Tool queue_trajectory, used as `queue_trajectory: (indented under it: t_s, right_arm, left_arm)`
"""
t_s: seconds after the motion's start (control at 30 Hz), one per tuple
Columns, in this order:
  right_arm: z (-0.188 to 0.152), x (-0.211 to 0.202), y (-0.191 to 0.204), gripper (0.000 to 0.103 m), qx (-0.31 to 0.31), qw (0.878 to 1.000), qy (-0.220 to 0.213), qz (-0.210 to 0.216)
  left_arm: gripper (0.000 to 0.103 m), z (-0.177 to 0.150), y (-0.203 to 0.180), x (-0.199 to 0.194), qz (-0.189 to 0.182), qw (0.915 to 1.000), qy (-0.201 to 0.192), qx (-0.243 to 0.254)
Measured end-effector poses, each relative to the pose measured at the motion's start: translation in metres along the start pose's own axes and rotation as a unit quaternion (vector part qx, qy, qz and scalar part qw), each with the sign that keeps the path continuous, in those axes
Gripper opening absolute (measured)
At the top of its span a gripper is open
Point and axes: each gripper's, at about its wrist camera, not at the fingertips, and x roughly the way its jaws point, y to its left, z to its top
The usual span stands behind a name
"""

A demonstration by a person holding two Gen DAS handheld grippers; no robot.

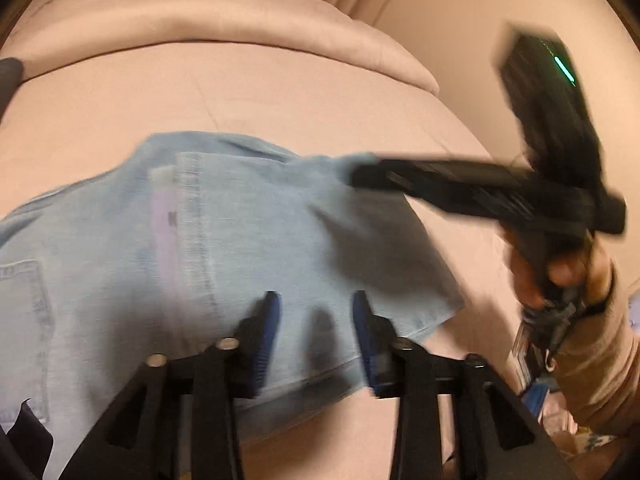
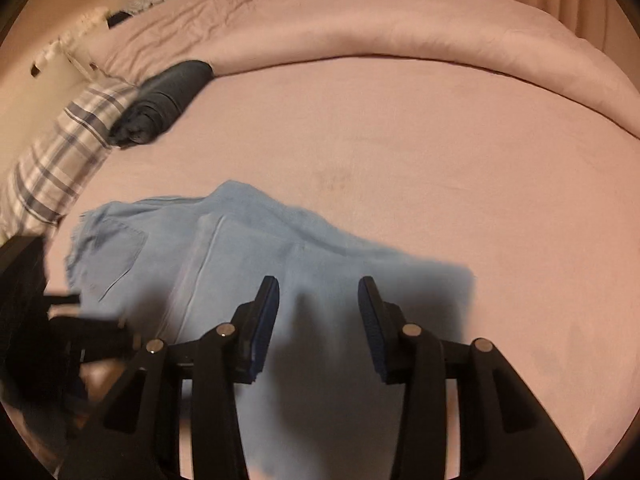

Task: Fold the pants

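Observation:
Light blue denim pants [image 1: 240, 240] lie flat and partly folded on the pink bed, with a back pocket [image 1: 24, 320] at the left. My left gripper [image 1: 316, 306] hovers open over the pants' near hem, nothing between its blue pads. My right gripper [image 1: 362, 176] comes in blurred from the right, its tip at the pants' far right corner. In the right wrist view the pants [image 2: 240, 248] spread below my right gripper [image 2: 318, 292], which stands open above the cloth and casts a shadow on it. The black body of the left gripper [image 2: 80, 332] shows blurred at the left edge.
A pink sheet [image 2: 440, 160] covers the bed, with a rolled duvet [image 2: 400, 28] along the far side. A dark folded garment [image 2: 168, 96] and a plaid pillow [image 2: 68, 152] lie at the far left. A person's hand and beige sleeve [image 1: 600, 340] are at the right.

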Motion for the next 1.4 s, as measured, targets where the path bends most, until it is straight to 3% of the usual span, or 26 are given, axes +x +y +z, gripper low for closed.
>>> queue_trajectory:
  t_s: [0.13,0.27,0.37,0.47,0.53,0.6,0.8,0.93,1.2,1.4]
  right_arm:
    - [-0.040,-0.013,0.002,0.046,-0.009,1.000,0.017,-0.017]
    - [-0.072,0.016,0.004,0.050,-0.038,0.996,0.062,-0.044]
    - [-0.066,0.015,0.016,0.052,-0.058,0.994,0.062,-0.068]
    - [-0.053,-0.004,0.020,0.051,-0.057,0.996,0.042,-0.048]
    - [-0.045,-0.013,0.029,0.053,-0.066,0.996,0.026,-0.050]
    - [-0.041,-0.016,0.037,0.056,-0.069,0.997,0.017,-0.037]
    - [-0.032,0.002,0.076,0.059,-0.086,0.995,0.028,0.035]
    - [-0.026,0.009,0.098,0.059,-0.094,0.993,0.031,0.069]
    - [-0.006,0.019,0.131,0.064,-0.139,0.983,0.042,0.116]
    - [0.014,0.029,0.150,0.066,-0.166,0.976,0.048,0.132]
  left_arm:
    - [0.047,-0.005,0.021,0.003,0.010,0.9994,0.000,-0.033]
    - [0.047,-0.005,0.028,0.007,0.011,0.9991,-0.002,-0.042]
    - [0.047,-0.001,0.022,-0.004,0.019,0.9982,-0.020,-0.054]
    - [0.048,-0.012,0.015,-0.031,0.028,0.9968,-0.054,-0.052]
    - [0.056,-0.021,0.016,-0.051,0.035,0.9947,-0.075,-0.061]
    - [0.058,-0.031,0.020,-0.071,0.043,0.9916,-0.095,-0.077]
    - [0.065,-0.072,0.054,-0.124,0.077,0.9754,-0.141,-0.150]
    - [0.068,-0.096,0.080,-0.154,0.097,0.9564,-0.176,-0.212]
    - [0.068,-0.123,0.118,-0.157,0.116,0.9271,-0.182,-0.307]
    - [0.068,-0.137,0.138,-0.160,0.104,0.9123,-0.190,-0.348]
